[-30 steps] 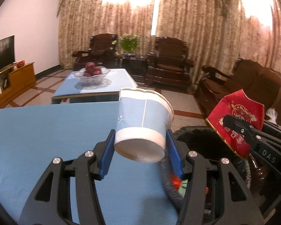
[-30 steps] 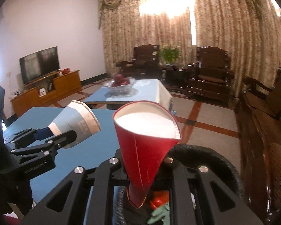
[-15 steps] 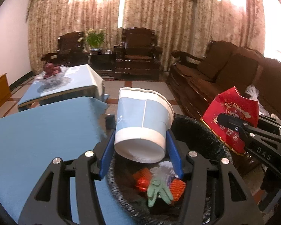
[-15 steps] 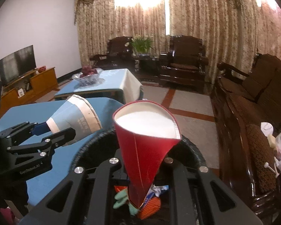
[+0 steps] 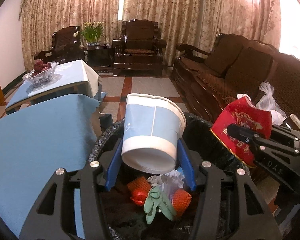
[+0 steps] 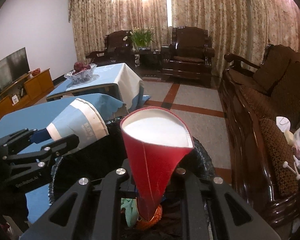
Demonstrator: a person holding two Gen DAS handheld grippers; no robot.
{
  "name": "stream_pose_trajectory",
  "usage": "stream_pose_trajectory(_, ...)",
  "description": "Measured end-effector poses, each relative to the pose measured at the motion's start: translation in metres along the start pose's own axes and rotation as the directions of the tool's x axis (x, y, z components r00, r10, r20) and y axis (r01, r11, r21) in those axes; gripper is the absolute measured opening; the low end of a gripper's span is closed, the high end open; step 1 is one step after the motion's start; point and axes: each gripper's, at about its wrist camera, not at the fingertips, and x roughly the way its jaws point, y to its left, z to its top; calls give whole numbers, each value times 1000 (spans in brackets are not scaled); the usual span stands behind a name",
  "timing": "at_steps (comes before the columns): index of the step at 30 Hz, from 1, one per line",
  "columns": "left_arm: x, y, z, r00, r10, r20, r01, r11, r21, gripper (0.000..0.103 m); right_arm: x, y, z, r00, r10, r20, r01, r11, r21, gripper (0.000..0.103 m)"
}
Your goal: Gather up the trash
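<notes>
A blue-and-white paper cup [image 5: 150, 132] lies tilted between the blue pads [image 5: 113, 166] of my left gripper [image 5: 150, 146], rim pointing away. The jaws are opening slightly, but the pads still touch the cup. My right gripper [image 6: 151, 180] pinches a squashed red paper cup [image 6: 154, 160] by its base; its jaws are also easing open with the cup between them. Both cups hang over a black-lined trash bin [image 5: 200, 124]. Inside it lie a green glove [image 5: 156, 204], orange netting [image 5: 182, 198] and a red ball [image 5: 139, 195].
A table with a blue cloth [image 5: 40, 140] borders the bin on the left. Beyond it stands a coffee table with a glass fruit bowl [image 5: 42, 74]. A dark wooden sofa [image 5: 250, 70] with a plastic bag [image 5: 268, 100] runs along the right. Armchairs [image 5: 139, 46] stand at the back.
Both grippers have moved off the blue table to above the bin and sunk lower, carrying their cups. The trash in the bin has come into view.
</notes>
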Motion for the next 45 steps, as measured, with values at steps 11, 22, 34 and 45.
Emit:
stream_pose_trajectory(11, -12, 14, 10, 1000, -14, 8, 14, 1000, -24, 71, -3, 2, -8, 999, -37, -16, 37, 999, 0, 73)
stream_pose_trajectory(22, -57, 43, 17, 998, 40, 43, -38, 997, -62, 90, -38, 25, 5, 999, 12, 53, -11, 1000, -6, 95)
stream_pose_trajectory(34, -128, 72, 9, 989, 139, 51, -133, 985, -107, 95, -98, 65, 32, 986, 94, 134, -90, 995, -31, 97)
stream_pose_trajectory(45, -197, 77, 7, 969, 219, 109, -207, 971, -118, 96, -141, 99, 37, 976, 154, 156, -148, 988, -52, 97)
